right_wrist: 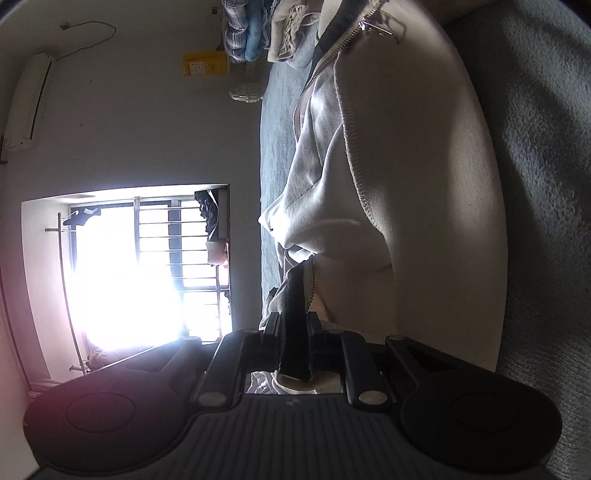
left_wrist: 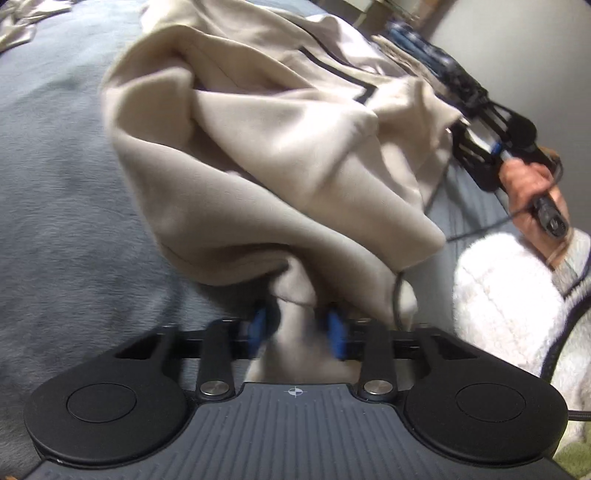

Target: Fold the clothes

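Beige zip-up jacket held up between two grippers over the blue bedspread.

The left gripper point(left_wrist: 297, 332) pinches a bunched fold of the beige jacket point(left_wrist: 266, 155); the right gripper point(right_wrist: 293, 332) clamps its dark zipper hem point(right_wrist: 295, 325). The jacket drapes across the blue bedspread point(left_wrist: 55, 206).

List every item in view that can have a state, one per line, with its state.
beige zip jacket: crumpled, unfolded, lifted off the bed at two points
zipper: undone
left gripper: shut on a bunch of jacket fabric
right gripper: shut on the jacket's dark-trimmed edge
grey blanket: spread flat under the jacket
clothes pile: heaped at the bed's far end
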The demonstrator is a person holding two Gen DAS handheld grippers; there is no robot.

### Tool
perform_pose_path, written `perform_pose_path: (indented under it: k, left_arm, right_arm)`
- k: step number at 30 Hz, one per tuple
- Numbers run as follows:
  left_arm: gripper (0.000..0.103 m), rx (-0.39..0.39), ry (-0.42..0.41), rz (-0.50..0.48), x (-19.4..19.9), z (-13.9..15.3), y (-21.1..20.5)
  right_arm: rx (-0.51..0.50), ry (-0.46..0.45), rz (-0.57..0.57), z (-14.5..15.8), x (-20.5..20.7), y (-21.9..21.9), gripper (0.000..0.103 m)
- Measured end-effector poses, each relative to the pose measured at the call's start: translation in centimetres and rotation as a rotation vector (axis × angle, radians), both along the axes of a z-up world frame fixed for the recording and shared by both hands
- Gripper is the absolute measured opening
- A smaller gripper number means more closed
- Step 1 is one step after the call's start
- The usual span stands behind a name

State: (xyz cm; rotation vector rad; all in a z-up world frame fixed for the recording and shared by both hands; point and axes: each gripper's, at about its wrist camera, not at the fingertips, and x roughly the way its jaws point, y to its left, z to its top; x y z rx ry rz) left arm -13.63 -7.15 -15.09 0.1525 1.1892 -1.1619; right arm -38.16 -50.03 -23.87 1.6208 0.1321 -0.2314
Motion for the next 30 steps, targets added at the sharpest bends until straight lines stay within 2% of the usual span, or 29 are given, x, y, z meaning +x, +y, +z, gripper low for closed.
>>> perform_pose_path:
  k: [2,8,13,18,21,23,25,28,30]
  left_arm:
    - [0.012,-0.004,-0.010,0.049,1.0,0.8,1.2]
    - [0.008,0.000,-0.091,0.205,4.8,3.5,6.0]
    - [0.008,-0.036,-0.236,0.387,10.4,7.7,10.1]
    - [0.007,-0.004,-0.486,0.537,17.5,13.2,11.9]
    - [0.007,-0.003,-0.583,0.607,21.9,16.7,13.2]
    - [0.007,0.044,-0.696,0.662,24.2,18.1,13.4]
    - [0.008,0.116,-0.764,0.743,26.3,18.1,13.8]
    - [0.011,0.255,-0.683,0.842,29.8,15.0,15.4]
    - [0.013,0.300,-0.567,0.878,31.1,12.1,16.8]
  right_arm:
    - [0.000,0.000,0.001,0.0,0.1,0.0,0.015]
    - [-0.017,0.000,0.013,0.3,0.5,-0.1,0.015]
    - [-0.035,-0.016,0.061,1.1,1.4,0.2,0.015]
    - [-0.117,-0.034,0.129,4.1,2.9,1.1,0.015]
    - [-0.145,-0.051,0.166,6.1,4.0,1.9,0.015]
    - [-0.165,-0.071,0.193,7.4,4.6,2.5,0.015]
    - [-0.174,-0.096,0.224,8.2,5.2,3.2,0.015]
    - [-0.170,-0.112,0.272,8.7,6.1,4.4,0.015]
    - [-0.158,-0.101,0.302,8.4,6.6,5.2,0.015]
